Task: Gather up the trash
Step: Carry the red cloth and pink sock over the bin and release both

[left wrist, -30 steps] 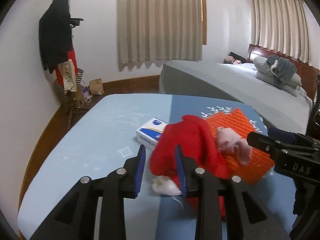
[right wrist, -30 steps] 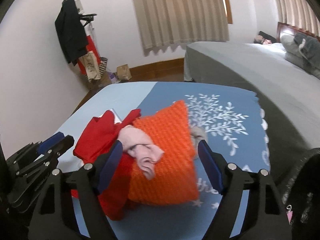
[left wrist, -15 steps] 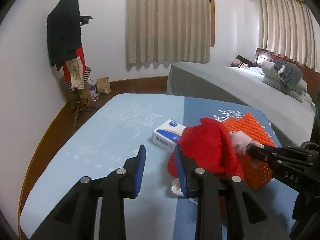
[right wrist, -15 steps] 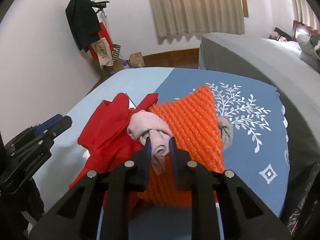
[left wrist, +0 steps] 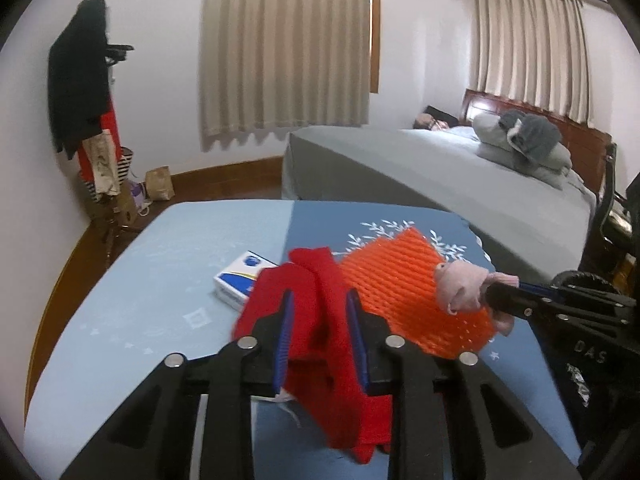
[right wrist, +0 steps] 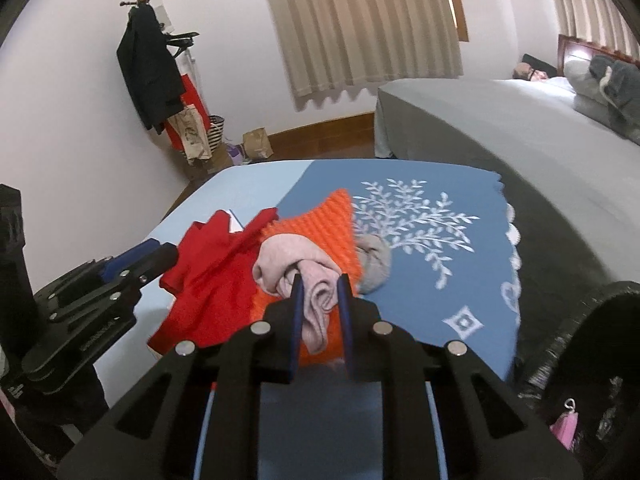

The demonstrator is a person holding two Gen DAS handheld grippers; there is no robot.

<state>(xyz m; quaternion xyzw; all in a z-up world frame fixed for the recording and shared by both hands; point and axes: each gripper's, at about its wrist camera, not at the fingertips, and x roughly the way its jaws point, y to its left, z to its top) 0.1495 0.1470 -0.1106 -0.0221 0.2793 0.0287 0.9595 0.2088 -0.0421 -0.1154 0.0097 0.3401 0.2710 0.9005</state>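
Note:
A red cloth lies bunched on the blue table cover. My left gripper straddles it, its jaws closing with the cloth filling the gap and pressed by both pads. A bit of white crumpled paper peeks from under the cloth. My right gripper is shut on a pink sock-like cloth, held just above an orange knitted cushion. A grey sock lies against the cushion's right edge. From the left wrist view the right gripper holds the pink cloth.
A blue-and-white tissue box sits behind the red cloth. A black trash bag stands open off the table's right edge. Beyond the table is a grey bed where a person lies, and a coat rack stands at the left wall.
The right gripper went from wide open around the pink cloth to shut on it and lifted it slightly. The left gripper slid onto the red cloth and narrowed on it.

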